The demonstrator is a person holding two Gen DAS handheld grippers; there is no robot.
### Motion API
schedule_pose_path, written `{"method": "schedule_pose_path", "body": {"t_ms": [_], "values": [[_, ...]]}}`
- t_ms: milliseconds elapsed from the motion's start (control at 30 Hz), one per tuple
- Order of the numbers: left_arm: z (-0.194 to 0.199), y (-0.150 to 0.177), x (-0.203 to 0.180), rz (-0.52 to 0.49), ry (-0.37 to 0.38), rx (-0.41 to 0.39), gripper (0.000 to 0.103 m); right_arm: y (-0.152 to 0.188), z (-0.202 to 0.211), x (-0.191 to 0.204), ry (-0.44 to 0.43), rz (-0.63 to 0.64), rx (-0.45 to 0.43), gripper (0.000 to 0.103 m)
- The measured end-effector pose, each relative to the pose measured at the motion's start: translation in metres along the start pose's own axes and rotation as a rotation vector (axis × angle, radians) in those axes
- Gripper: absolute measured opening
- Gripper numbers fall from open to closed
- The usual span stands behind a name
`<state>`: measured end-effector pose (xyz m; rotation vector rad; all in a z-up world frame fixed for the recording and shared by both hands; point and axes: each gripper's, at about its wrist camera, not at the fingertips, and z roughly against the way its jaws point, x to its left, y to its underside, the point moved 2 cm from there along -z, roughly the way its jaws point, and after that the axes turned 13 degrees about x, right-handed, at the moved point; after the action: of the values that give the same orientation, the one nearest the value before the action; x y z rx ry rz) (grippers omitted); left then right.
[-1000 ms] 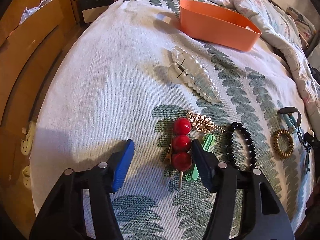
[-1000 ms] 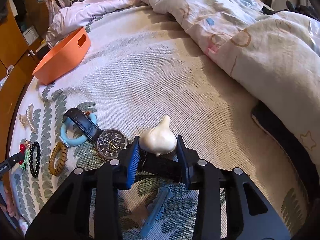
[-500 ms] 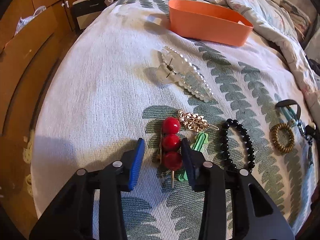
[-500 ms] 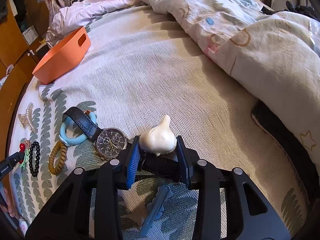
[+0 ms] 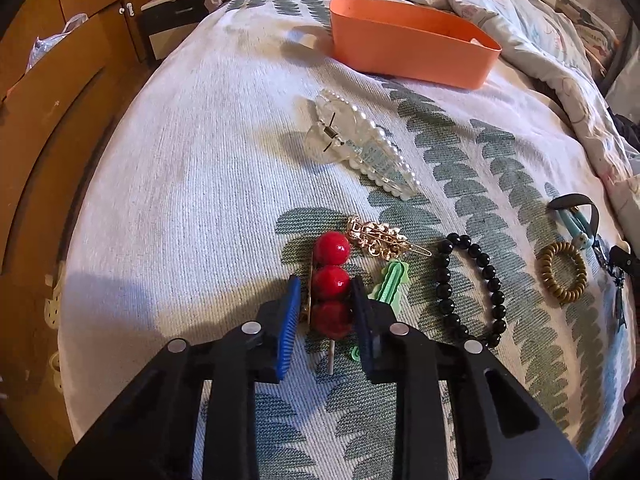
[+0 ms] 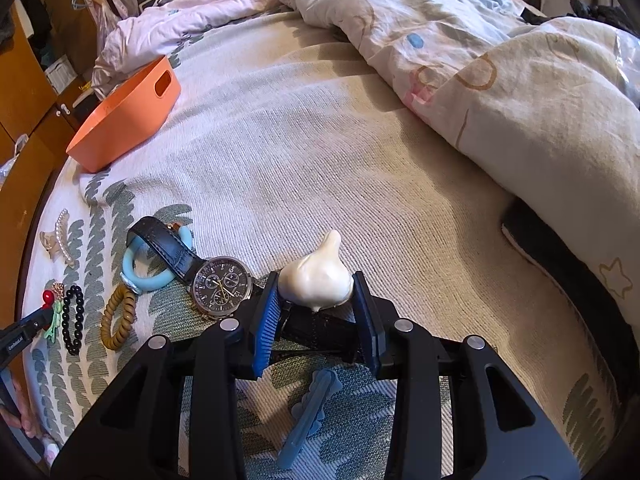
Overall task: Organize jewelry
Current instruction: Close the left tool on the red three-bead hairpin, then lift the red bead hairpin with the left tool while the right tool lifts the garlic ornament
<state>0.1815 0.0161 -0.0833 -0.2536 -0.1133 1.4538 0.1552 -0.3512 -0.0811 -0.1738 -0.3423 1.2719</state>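
Note:
A hair clip with three red balls [image 5: 331,280] lies on the leaf-patterned bedspread. My left gripper [image 5: 325,308] straddles its lowest ball. The jaws are closing: the right pad touches the ball and a thin gap shows at the left pad. My right gripper [image 6: 316,282] is shut on a white garlic-shaped piece [image 6: 314,280], which sits over the black strap of a wristwatch [image 6: 222,286]. An orange bin [image 5: 412,48] stands further up the bed, also visible in the right wrist view [image 6: 124,120].
Near the red clip lie a gold clip [image 5: 376,238], a green clip [image 5: 390,284], a black bead bracelet [image 5: 472,288], a coil hair tie [image 5: 560,272] and a pearl claw clip [image 5: 360,148]. A blue clip [image 6: 310,412] lies under my right gripper. A rumpled duvet [image 6: 500,80] fills the right.
The left jaws have narrowed from wide apart to close around the red clip's lowest ball. The right gripper and the white piece have not moved.

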Motion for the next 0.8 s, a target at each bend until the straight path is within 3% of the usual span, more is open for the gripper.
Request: {"method": "schedule_pose_path", "body": {"t_ms": [233,267,800], "values": [[0.003,-0.001,0.004,0.012,0.018,-0.007,0.025,-0.002,0.011,-0.006,-0.031,-0.019,-0.02,0.036],[0.005,0.0,0.004,0.013,0.018,-0.01,0.022,-0.002,0.012,-0.007,-0.034,-0.022,-0.025,0.036],[0.032,0.002,0.016,0.047,0.013,-0.065,0.022,0.004,0.047,0.001,-0.083,0.002,-0.091,0.036]]}}
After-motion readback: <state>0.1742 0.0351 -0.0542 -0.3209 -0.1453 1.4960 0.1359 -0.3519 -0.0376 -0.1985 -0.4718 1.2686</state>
